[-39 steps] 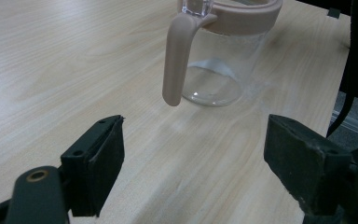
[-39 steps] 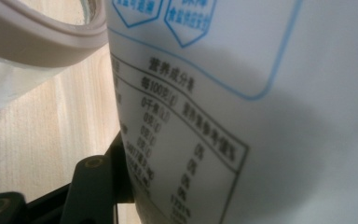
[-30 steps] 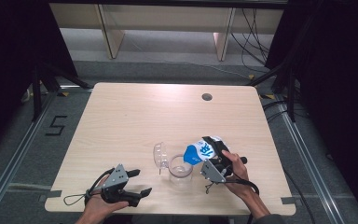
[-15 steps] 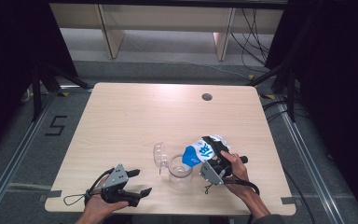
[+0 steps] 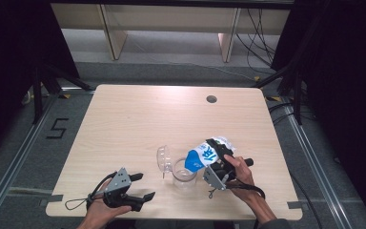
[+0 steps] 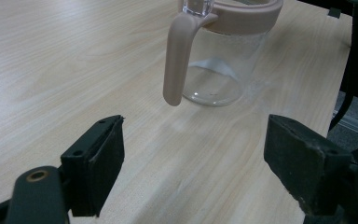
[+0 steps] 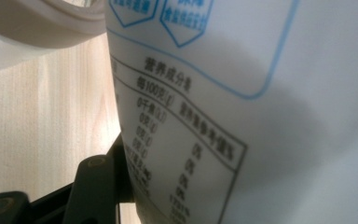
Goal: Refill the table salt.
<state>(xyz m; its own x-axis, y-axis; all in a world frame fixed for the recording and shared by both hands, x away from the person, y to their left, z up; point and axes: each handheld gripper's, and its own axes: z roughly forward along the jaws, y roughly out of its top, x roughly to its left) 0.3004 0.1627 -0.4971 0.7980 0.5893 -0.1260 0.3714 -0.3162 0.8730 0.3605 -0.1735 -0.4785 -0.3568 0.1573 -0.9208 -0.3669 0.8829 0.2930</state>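
Pale wooden table [image 5: 138, 124] bears a lidded glass jar [image 5: 183, 171]; right gripper [image 5: 218, 162] pinches a tilted blue-white pouch [image 5: 205, 155] over it, pouring apparently underway, next needing further tipping; left gripper [image 5: 138, 188] rests spread

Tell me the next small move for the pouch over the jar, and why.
Probably tip the white-and-blue pouch a little further. The right tongs grip it, tilted, its blue corner over the glass jar, whose lid hangs open; the jar looks nearly empty.
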